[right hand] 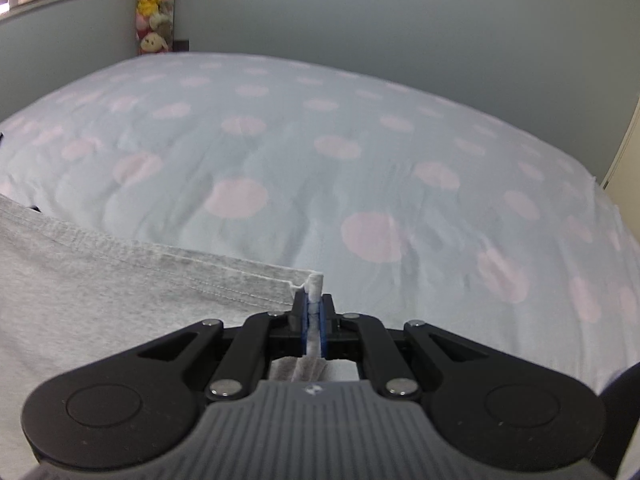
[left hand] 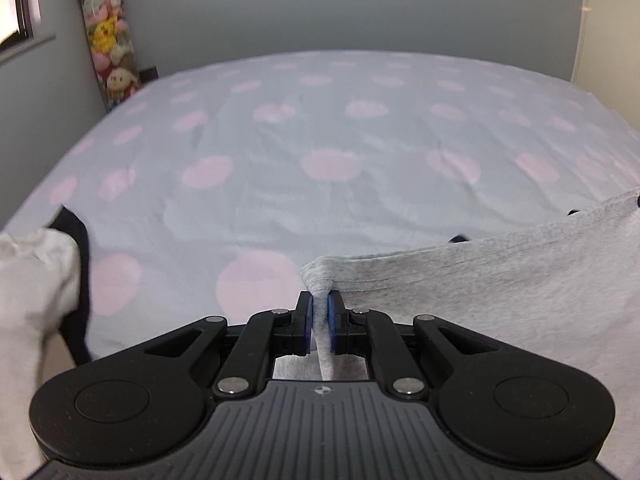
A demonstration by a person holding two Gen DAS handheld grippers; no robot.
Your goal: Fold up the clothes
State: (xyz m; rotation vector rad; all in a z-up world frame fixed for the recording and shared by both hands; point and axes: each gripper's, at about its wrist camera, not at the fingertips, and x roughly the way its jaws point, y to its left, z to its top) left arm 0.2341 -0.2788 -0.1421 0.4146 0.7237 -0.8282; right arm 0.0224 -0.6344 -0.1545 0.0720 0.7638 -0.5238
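Pale walls enclose a bed (left hand: 360, 128) under a blue cover with pink dots; a column of soft toys (left hand: 106, 32) stands in the far corner; white and dark clothes (left hand: 36, 272) lie heaped at the bed's left edge. Across the near side a grey shirt (left hand: 500, 280) is stretched by its hem between both tools; the left hand-held gripper (left hand: 319, 312) pinches one hem corner, the right hand-held gripper (right hand: 314, 312) is pressed together on the other, with only a small tuft of cloth showing past its tips. Risks, as I judge them: that shallow bite could slip if the hem is pulled taut; uneven pull would skew the fold; slack cloth may bunch; the heap could snag.
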